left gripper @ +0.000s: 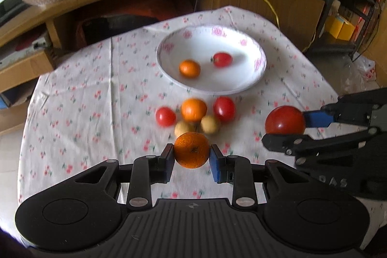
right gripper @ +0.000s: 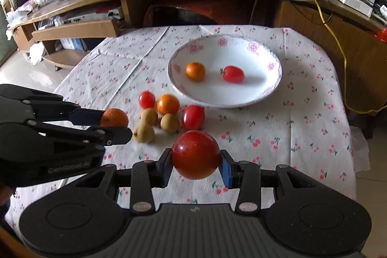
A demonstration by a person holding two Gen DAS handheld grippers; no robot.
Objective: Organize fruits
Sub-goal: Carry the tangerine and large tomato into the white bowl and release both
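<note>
On the left, above the near part of the flowered tablecloth [right gripper: 278,127], the left gripper [left gripper: 192,156] pinches a small orange [left gripper: 191,150] between its blue pads, lifted clear of the cloth. Just beyond it lies the loose cluster [left gripper: 193,116]: two red tomatoes, an orange and small tan fruits, close together. Farther off sits the white floral bowl [left gripper: 251,85], already holding one orange and one small tomato. On the right, the right gripper [right gripper: 196,161] clamps a larger red tomato [right gripper: 195,154] across its middle. That tomato looks smooth, slippery and easily bruised, so a gentle squeeze at its widest part suits it; the orange's rind seems firmer and grippier. Only the right wrist view shows a third tan fruit [right gripper: 144,133], hidden behind the held orange in the left view.
</note>
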